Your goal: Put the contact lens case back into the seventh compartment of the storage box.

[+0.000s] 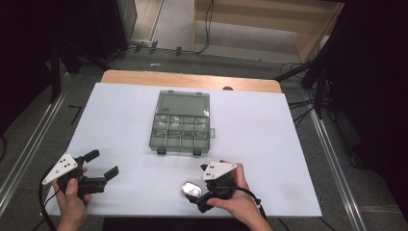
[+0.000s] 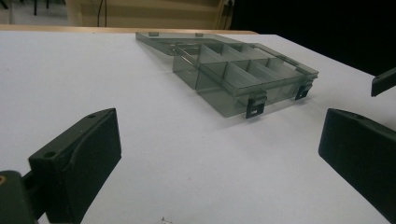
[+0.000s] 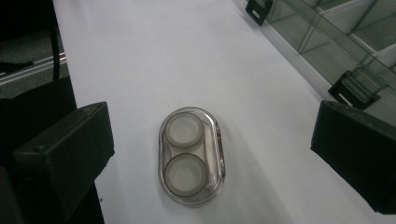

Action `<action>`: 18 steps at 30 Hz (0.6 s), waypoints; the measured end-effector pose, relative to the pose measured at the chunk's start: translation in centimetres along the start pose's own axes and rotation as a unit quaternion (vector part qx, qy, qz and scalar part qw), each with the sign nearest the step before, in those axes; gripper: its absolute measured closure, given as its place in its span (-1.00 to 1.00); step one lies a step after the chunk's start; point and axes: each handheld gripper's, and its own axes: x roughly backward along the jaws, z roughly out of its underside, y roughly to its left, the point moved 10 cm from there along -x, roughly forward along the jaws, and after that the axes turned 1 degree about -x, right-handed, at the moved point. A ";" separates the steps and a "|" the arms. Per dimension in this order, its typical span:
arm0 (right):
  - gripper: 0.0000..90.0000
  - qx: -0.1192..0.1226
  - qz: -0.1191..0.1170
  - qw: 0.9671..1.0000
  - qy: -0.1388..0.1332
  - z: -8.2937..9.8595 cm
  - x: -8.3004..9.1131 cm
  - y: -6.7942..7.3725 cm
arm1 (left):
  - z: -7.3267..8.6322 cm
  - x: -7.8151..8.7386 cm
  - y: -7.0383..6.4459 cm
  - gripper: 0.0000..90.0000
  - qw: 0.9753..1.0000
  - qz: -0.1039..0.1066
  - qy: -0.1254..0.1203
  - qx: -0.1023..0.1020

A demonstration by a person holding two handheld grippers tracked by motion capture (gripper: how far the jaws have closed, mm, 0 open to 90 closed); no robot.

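Right gripper at near edge of white table, held in person's right hand; jaws spread wide, nothing between the pads, nothing gripped; small clear oval case with two round wells lies flat on the table between and just ahead of those jaws in the right gripper view, not touched by either; same case shows in high view as a shiny oval just left of the right hand; left gripper near the left front corner, held in left hand, jaws also wide apart and empty, pointing toward table centre; grey translucent compartment box sits mid-table, well apart from both grippers, lid folded back flat behind it, two dark latches on its near side; in left gripper view box lies ahead and right, dividers visible; contents of compartments too unclear to tell.
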 end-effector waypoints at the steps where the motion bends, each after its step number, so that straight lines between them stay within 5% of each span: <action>1: -1.00 -0.001 -0.007 1.000 -0.003 -0.1 0.0 0.1 | 0.0 0.0 0.0 -1.00 1.000 0.000 0.000 0.000; 9: -1.00 -0.006 -0.014 1.000 0.018 0.4 -0.4 0.3 | 0.1 -0.1 0.0 -1.00 1.000 -0.002 0.002 -0.003; 16: -0.87 0.002 -0.012 0.999 0.047 1.1 -0.9 0.5 | 0.1 -0.1 0.0 -1.00 1.000 -0.003 0.003 -0.004; 18: -0.69 0.006 -0.008 0.999 0.048 1.2 -1.1 0.5 | 0.1 -0.1 0.0 -1.00 1.000 -0.002 0.004 -0.007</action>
